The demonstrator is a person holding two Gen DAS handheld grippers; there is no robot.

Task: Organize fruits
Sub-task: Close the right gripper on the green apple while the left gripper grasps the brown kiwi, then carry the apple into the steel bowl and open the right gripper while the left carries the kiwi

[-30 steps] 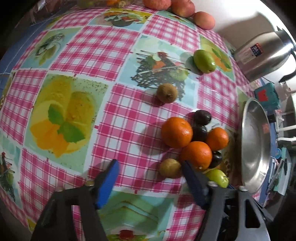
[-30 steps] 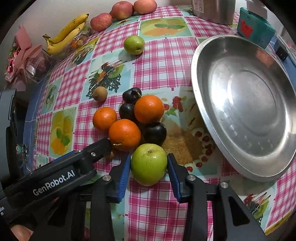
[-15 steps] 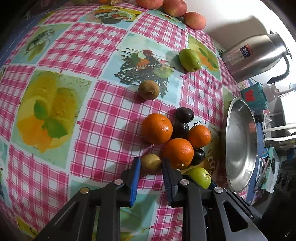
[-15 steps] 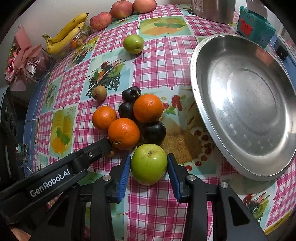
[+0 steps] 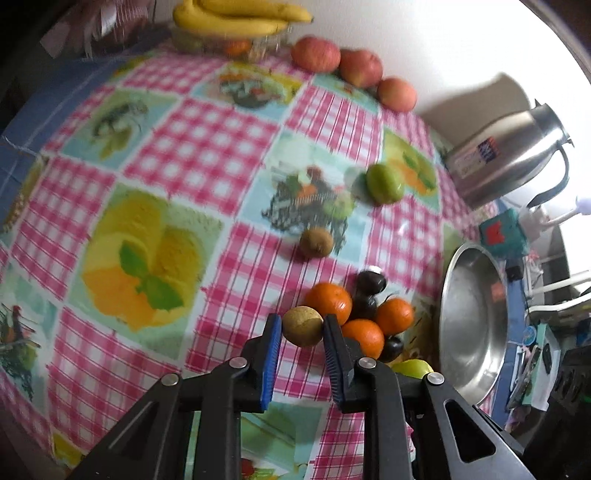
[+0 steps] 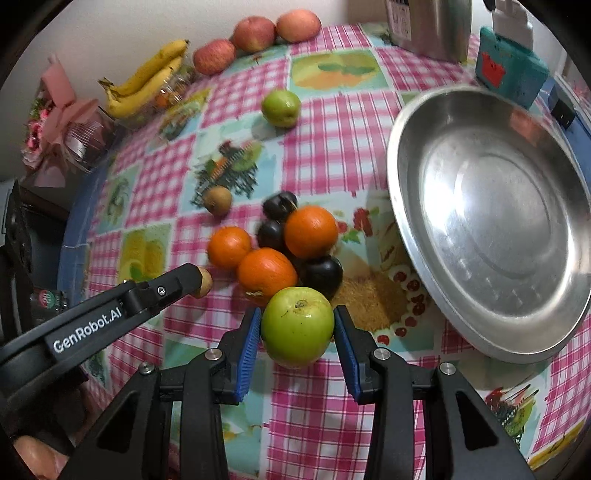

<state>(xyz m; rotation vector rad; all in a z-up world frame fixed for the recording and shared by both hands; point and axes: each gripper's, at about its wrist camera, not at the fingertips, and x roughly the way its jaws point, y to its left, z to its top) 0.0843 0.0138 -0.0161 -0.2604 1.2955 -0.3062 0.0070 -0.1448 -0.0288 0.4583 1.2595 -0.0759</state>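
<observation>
My left gripper point(image 5: 303, 325) is shut on a small brown kiwi point(image 5: 303, 326) and holds it just above the checked tablecloth, left of the fruit pile. In the right wrist view the same left gripper point(image 6: 192, 280) shows from the side with the kiwi point(image 6: 204, 282) at its tip. My right gripper point(image 6: 297, 314) is shut on a green apple point(image 6: 297, 326), both blue pads pressing its sides. Just beyond it lie three oranges point(image 6: 266, 273) and several dark plums point(image 6: 320, 275).
A steel plate point(image 6: 491, 229) stands tilted at the right. Further back lie a second kiwi point(image 5: 316, 242), another green apple point(image 5: 384, 183), three red apples point(image 5: 360, 68) and bananas point(image 5: 236, 18). A steel kettle point(image 5: 506, 155) and a teal box point(image 6: 511, 74) stand behind the plate.
The left jaws closed on the kiwi beside the oranges and lifted it off the cloth. The right gripper kept still, holding the green apple.
</observation>
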